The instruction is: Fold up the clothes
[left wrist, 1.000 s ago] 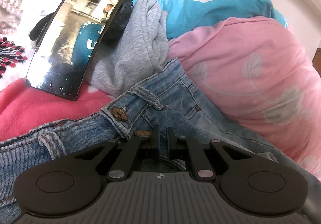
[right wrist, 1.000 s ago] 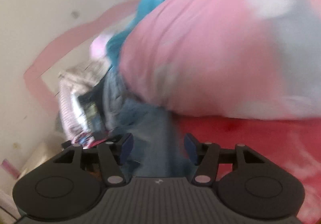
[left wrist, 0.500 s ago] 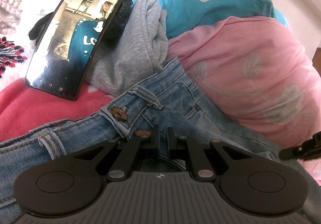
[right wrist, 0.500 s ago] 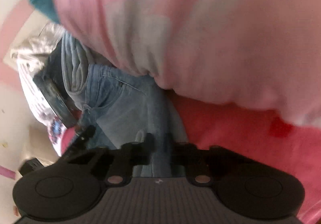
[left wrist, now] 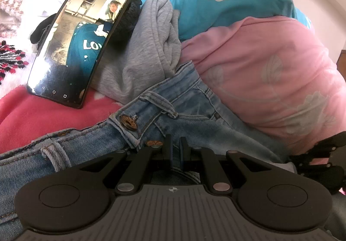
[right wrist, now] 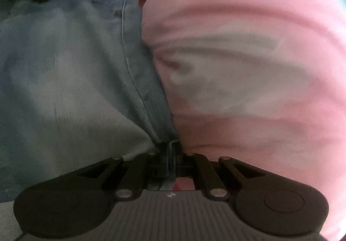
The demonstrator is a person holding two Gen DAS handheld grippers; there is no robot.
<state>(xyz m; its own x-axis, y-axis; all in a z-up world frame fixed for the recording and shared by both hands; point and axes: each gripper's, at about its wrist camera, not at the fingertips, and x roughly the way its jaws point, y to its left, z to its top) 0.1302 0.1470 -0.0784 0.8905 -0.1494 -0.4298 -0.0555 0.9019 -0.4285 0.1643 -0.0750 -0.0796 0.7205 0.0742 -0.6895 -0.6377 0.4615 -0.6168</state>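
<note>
Here, both grippers pinch the faded blue denim jeans on the red blanket: the left gripper by the fly, the right gripper clamping the side seam against the pink floral pillow, the jeans stretched between them.

Layout, bed surface, as you face it from the left wrist.

Your jeans lie nearest on the blanket; the phone leans behind them at left, the sweatshirt beside it, the pillow right, touching the jeans.
</note>
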